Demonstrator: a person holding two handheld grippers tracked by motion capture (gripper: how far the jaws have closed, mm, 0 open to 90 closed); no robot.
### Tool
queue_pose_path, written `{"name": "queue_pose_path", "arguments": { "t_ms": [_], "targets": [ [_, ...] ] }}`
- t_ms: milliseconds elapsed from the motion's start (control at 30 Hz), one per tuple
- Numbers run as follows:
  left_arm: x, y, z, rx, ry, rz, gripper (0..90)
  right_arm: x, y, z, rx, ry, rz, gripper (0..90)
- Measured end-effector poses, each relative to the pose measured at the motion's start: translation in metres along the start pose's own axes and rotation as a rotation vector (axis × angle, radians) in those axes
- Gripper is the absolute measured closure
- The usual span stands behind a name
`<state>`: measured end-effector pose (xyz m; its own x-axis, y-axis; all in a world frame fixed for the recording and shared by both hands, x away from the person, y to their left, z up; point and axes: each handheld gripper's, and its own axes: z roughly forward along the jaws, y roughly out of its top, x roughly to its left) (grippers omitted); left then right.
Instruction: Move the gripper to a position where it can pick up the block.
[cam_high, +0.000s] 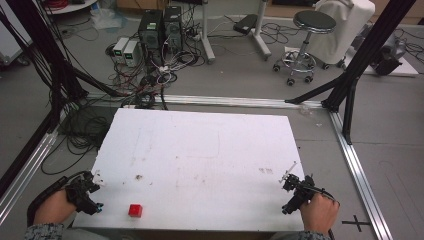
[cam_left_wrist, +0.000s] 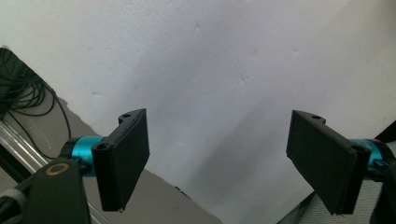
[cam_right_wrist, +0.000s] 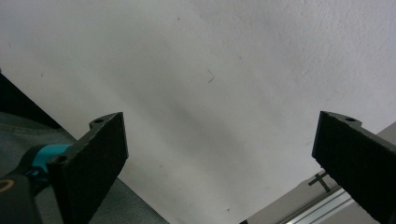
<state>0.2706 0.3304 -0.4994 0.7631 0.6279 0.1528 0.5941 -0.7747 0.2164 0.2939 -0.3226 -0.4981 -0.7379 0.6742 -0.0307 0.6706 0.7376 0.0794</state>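
While one red cube (cam_high: 135, 210) sits near your left gripper (cam_high: 92, 192), both it and your right gripper (cam_high: 291, 192) gape wide, holding nothing, over the white table (cam_high: 200, 150).

white table, black grippers, one red cube

the table (cam_high: 200, 150) is white with faint grey-brown smudges; the small cube (cam_high: 135, 210) near its front edge is red. the left gripper (cam_left_wrist: 217, 158) and right gripper (cam_right_wrist: 219, 163) have black jaws on teal fittings, the left with a brass-coloured ring. sleeves (cam_high: 45, 231) show a grey speckled pattern. the floor (cam_high: 390, 130) is grey, marked with a black cross (cam_high: 356, 221).
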Motion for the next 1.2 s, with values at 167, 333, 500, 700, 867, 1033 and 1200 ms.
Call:
{"name": "queue_pose_path", "arguments": {
  "t_ms": [167,333,500,700,867,1033,1200],
  "targets": [
    [0.0001,0.0003,-0.0006,-0.002,-0.002,0.0,21.5,0.0006,0.0008,-0.0016,-0.002,-0.005,-0.004,2.7],
    [0.0002,0.0001,-0.0002,-0.002,-0.003,-0.001,21.6,0.0007,0.0008,-0.0013,-0.002,-0.003,-0.005,2.6],
    [-0.0004,0.0006,-0.0004,-0.006,-0.002,0.0,21.5,0.0011,0.0008,-0.0004,-0.002,-0.002,-0.001,2.6],
    [-0.0004,0.0006,0.0008,-0.001,-0.003,0.004,21.5,0.0007,-0.0002,-0.0008,-0.003,0.0,-0.003,2.6],
    [-0.0003,0.0005,0.0006,-0.003,-0.006,0.003,21.6,0.0012,0.0011,0.0004,-0.002,0.002,-0.006,2.7],
    [-0.0009,0.0004,0.0009,-0.009,-0.005,0.004,21.5,0.0013,0.0012,0.0005,0.002,0.003,-0.01,2.6],
    [-0.0015,0.0007,0.0006,-0.013,-0.008,0.012,21.5,0.0017,0.0016,0.0006,0.004,0.005,-0.014,2.7]
  ]
}}
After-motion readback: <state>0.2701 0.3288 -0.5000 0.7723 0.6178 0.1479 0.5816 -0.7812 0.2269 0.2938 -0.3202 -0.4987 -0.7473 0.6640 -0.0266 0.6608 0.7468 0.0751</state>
